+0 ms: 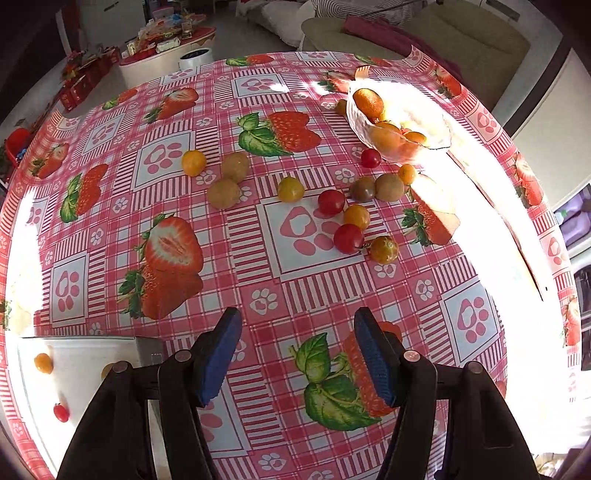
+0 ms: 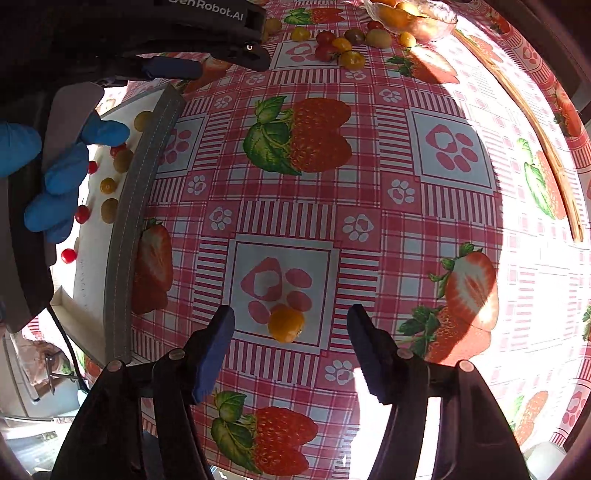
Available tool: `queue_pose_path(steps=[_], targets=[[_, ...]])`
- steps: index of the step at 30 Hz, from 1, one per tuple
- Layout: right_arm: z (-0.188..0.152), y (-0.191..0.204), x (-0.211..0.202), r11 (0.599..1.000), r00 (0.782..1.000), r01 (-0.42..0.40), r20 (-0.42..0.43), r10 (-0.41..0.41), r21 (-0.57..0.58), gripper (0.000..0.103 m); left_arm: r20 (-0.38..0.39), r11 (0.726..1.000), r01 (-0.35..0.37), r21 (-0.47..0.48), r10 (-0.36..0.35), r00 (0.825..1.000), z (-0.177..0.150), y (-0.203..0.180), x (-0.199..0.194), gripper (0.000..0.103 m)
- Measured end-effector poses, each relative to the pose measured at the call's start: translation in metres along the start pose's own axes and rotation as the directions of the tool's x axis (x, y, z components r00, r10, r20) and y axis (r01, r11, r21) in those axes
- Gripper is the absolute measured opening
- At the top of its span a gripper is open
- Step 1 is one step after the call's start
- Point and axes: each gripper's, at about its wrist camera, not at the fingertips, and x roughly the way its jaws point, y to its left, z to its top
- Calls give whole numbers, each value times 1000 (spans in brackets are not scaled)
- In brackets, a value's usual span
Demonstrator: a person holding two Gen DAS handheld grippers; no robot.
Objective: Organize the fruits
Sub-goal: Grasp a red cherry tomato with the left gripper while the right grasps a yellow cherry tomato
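Several small fruits lie loose on the strawberry-print tablecloth (image 1: 295,288): red tomatoes (image 1: 331,202), yellow ones (image 1: 290,189) and green-brown ones (image 1: 224,192). A glass bowl (image 1: 436,136) at the far right holds orange fruits. A white tray (image 1: 85,365) at the near left holds a few small tomatoes; it also shows in the right wrist view (image 2: 92,236). My left gripper (image 1: 297,354) is open and empty above the cloth. My right gripper (image 2: 290,350) is open, with a yellow tomato (image 2: 286,325) lying on the cloth between its fingertips.
The left gripper body (image 2: 207,33) and a blue-gloved hand (image 2: 62,173) fill the upper left of the right wrist view, over the tray. A sofa (image 1: 424,33) and a low table (image 1: 166,44) stand beyond the table's far edge.
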Motion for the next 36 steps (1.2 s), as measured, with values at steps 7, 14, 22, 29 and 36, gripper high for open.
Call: queue_pose_path(steps=[7, 14, 22, 29, 36], targets=[[-4, 2, 5, 999, 999, 23, 30, -21, -46, 57, 12, 999, 13, 47, -14, 1000, 27, -23, 34, 65], [-9, 6, 4, 996, 998, 42, 50, -38, -76, 54, 62, 996, 29, 79, -34, 997, 46, -35, 34, 65], [-7, 3, 6, 999, 999, 15, 47, -13, -47, 51, 69, 990, -36, 133, 27, 997, 17, -19, 23, 65], [-1, -4, 9, 997, 998, 27, 56, -23, -68, 51, 52, 987, -23, 156, 15, 999, 22, -27, 40, 65], [-5, 5, 13, 996, 998, 43, 55, -38, -81, 50, 83, 982, -6, 188, -10, 997, 26, -45, 41, 37]])
